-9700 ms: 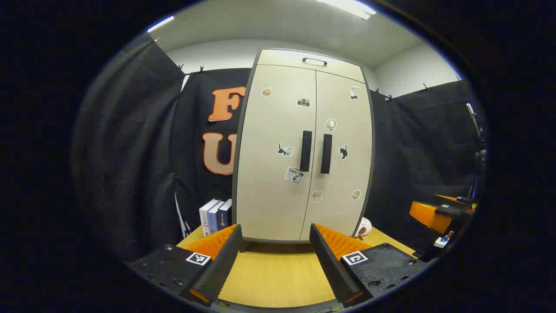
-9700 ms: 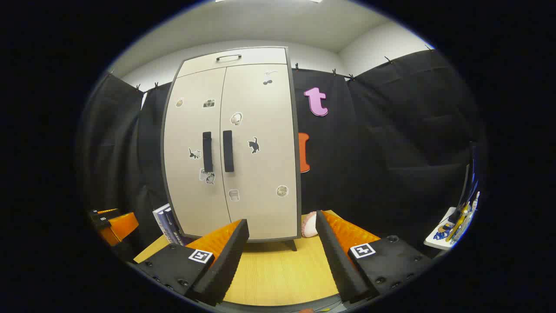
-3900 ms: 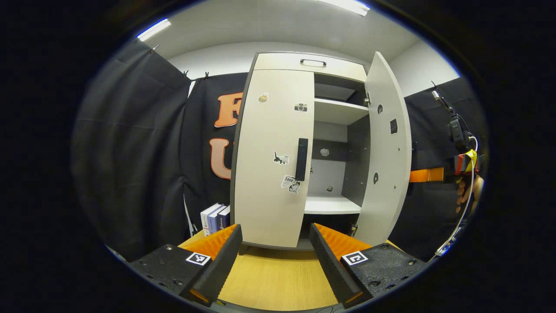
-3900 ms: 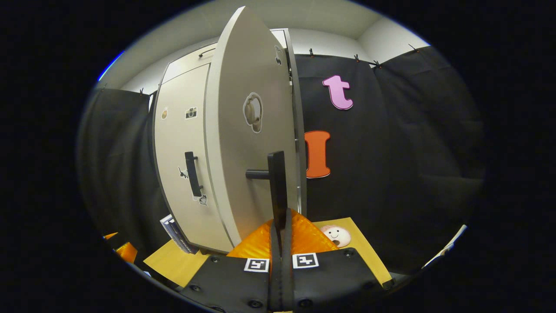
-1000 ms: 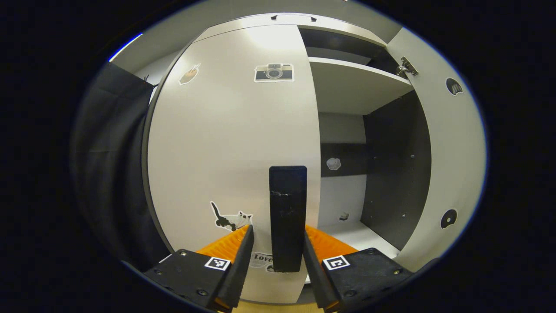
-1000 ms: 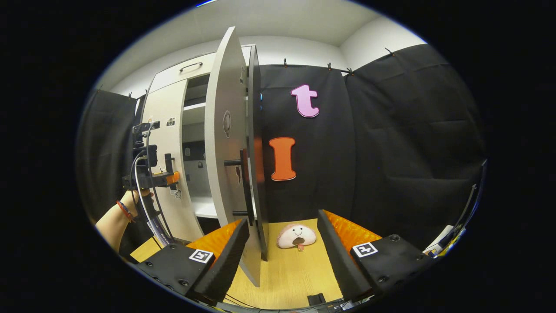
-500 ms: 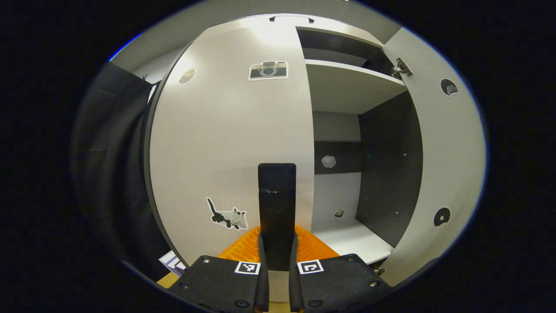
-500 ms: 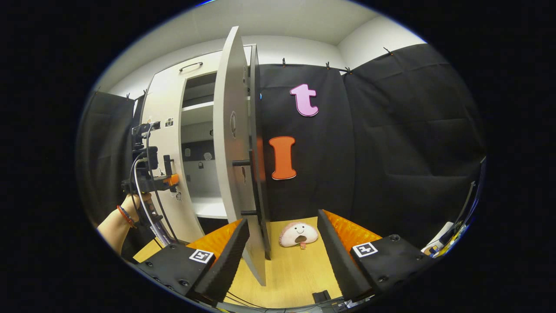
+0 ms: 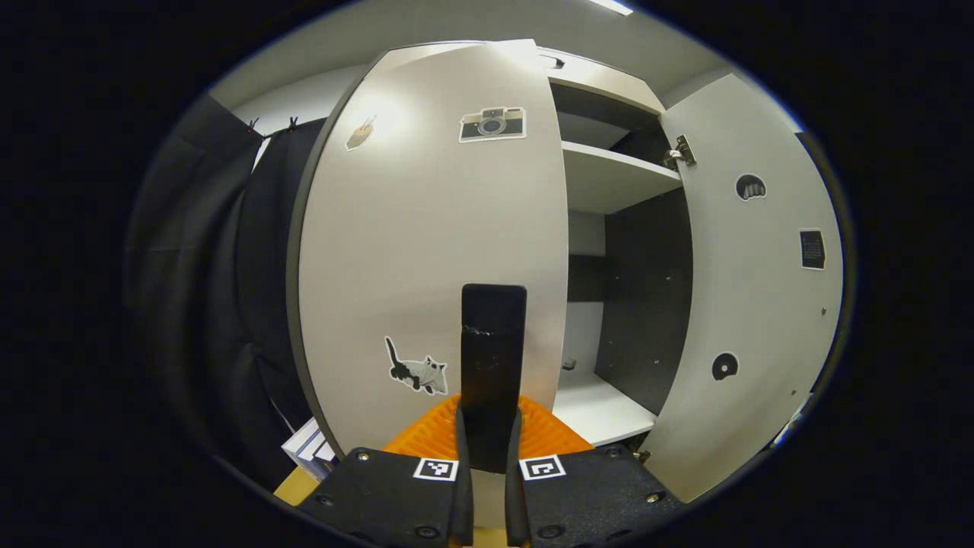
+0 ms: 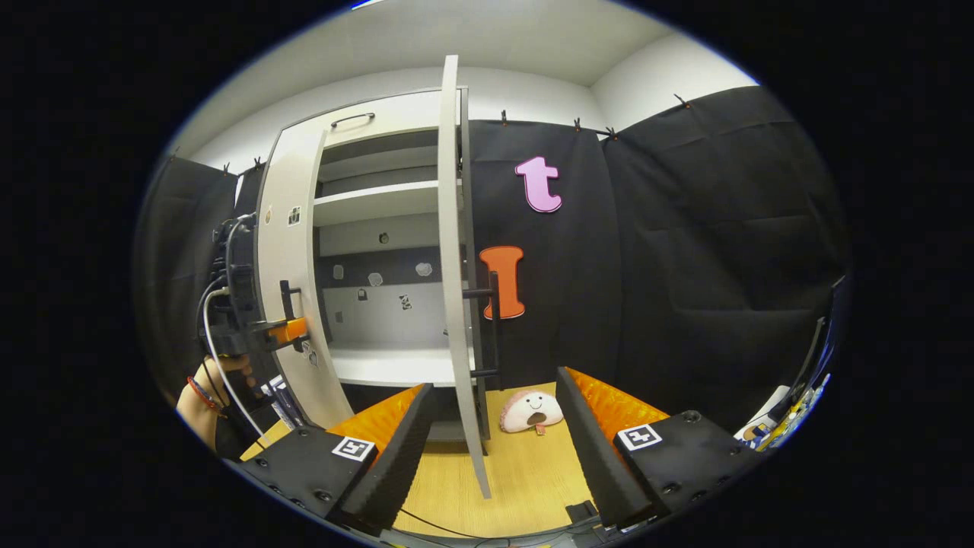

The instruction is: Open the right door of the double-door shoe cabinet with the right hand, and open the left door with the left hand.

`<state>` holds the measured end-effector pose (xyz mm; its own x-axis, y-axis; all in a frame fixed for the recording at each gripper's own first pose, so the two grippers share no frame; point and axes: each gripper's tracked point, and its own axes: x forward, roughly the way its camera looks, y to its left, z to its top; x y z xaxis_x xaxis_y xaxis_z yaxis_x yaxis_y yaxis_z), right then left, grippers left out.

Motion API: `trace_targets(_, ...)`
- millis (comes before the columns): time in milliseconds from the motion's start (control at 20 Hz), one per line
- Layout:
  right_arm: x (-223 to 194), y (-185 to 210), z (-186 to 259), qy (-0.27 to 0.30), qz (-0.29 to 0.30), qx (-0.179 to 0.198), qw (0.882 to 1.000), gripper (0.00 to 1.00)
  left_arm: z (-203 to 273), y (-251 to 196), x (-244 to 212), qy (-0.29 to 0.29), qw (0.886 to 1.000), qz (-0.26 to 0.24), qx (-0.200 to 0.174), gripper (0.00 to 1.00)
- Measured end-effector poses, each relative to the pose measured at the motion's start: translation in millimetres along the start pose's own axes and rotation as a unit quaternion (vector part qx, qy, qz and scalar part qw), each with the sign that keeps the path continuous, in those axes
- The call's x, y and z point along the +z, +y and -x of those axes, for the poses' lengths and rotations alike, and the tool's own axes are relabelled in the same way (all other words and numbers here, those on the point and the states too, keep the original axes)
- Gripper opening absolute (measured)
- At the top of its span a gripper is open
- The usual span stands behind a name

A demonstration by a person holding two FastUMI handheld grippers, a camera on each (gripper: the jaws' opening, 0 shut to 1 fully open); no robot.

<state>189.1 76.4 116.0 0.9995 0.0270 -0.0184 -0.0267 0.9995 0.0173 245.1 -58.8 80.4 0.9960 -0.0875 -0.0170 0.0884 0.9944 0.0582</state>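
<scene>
In the left gripper view my left gripper is shut on the black bar handle of the cabinet's left door, which stands partly swung out. The right door hangs wide open at the right, baring white shelves. In the right gripper view my right gripper is open with nothing between its fingers, just in front of the right door's edge. That door's handle points away to the right. The left gripper and the hand holding it show at the left door.
A pink plush toy lies on the wooden table behind the right door. Books stand left of the cabinet. Black cloth walls close in both sides. Cables run along the table's front edge.
The left gripper closed on the left door's handle and has pulled the door partly outward. The right door has swung wider, and my right gripper stays open and free.
</scene>
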Motion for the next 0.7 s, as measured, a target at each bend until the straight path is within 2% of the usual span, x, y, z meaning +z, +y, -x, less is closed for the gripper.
trace_targets(50,-2,8,4,-0.002,-0.003,-0.004,1.0,0.92,4,4,0,0.0,1.0,-0.001,-0.01,0.16)
trace_targets(100,-4,14,8,-0.004,-0.008,-0.006,1.0,1.0,8,8,1,-0.002,1.0,0.002,-0.02,0.16)
trace_targets(300,-15,36,20,-0.003,-0.014,-0.018,1.0,1.0,21,22,3,-0.011,0.999,0.006,-0.043,0.13)
trace_targets(350,-20,39,21,-0.001,-0.012,-0.021,1.0,0.92,24,22,2,-0.012,0.999,0.004,-0.046,0.13)
trace_targets(400,-24,43,23,0.001,-0.011,-0.023,1.0,1.0,28,24,2,-0.011,0.999,0.003,-0.049,0.13)
trace_targets(450,-28,48,24,0.004,-0.012,-0.024,1.0,0.92,33,27,2,-0.011,0.999,0.005,-0.051,0.13)
trace_targets(500,-29,52,26,0.006,-0.013,-0.025,1.0,0.92,38,31,1,-0.01,0.998,0.006,-0.053,0.13)
trace_targets(550,-30,55,26,0.006,-0.015,-0.026,1.0,1.0,42,35,1,-0.011,0.998,0.008,-0.055,0.12)
trace_targets(650,-31,60,28,0.007,-0.016,-0.027,0.999,1.0,52,43,1,-0.016,0.998,0.009,-0.054,0.12)
trace_targets(700,-32,62,29,0.008,-0.014,-0.028,0.999,0.92,55,45,1,-0.018,0.998,0.007,-0.052,0.11)
